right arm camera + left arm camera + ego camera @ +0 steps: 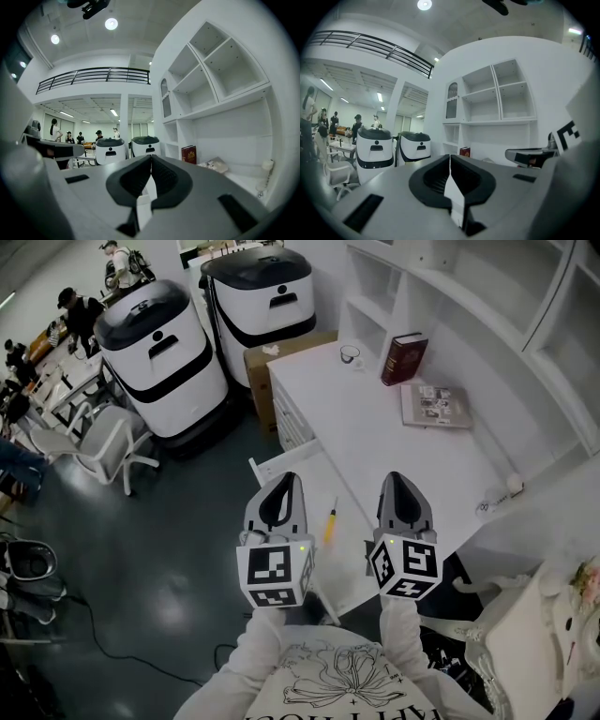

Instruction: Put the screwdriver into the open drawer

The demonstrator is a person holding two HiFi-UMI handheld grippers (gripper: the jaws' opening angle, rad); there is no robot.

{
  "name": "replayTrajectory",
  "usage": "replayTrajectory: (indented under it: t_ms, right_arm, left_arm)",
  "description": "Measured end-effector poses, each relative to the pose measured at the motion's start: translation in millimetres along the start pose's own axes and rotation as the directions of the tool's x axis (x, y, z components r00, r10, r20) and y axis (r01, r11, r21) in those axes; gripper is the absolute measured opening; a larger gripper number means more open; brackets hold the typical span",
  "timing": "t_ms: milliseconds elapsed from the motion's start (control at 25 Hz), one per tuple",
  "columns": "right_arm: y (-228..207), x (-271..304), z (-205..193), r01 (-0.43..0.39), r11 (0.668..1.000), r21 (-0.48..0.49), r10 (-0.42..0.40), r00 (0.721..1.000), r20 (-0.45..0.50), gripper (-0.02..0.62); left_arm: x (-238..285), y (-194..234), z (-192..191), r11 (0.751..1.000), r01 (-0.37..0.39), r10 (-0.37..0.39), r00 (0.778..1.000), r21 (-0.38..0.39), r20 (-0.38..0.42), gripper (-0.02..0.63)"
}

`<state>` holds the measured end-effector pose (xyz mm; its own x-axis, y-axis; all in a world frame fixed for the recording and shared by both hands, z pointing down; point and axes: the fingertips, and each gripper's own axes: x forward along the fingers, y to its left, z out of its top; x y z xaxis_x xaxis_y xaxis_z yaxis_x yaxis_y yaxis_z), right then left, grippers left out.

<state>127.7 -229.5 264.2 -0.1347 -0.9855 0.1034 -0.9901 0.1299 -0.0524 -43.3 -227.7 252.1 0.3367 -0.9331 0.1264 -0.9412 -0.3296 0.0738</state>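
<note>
Your left gripper [284,486] and right gripper [400,486] have their fingers clenched on nothing. The yellow-handled screwdriver [330,521] seems to lie inside the open white drawer [317,482]; verify that before reaching.

Place: a large open lab or office hall is suggested, with a mock room built at one side.
Mock room: white shelving [394,277] is fitted above a white counter [375,427], where a red book [404,358] is stood.
Machines: two white-and-black units [161,357] are parked on the dark glossy floor [141,559].
Work area: people [80,310] are seen by tables and white chairs [103,446].
Building: a railed mezzanine [93,77] and ceiling lights [111,23] are seen overhead.
</note>
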Motion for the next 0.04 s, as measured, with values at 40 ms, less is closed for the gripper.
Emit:
replayTrajectory:
  t_ms: [40]
  right_arm:
    - [-0.1, 0.4, -0.3, 0.0, 1.0, 0.0, 0.0, 1.0, -0.001, 0.005]
  left_arm:
    - [0.6, -0.2, -0.2, 1.0, 0.001, -0.001, 1.0, -0.002, 0.0, 0.009]
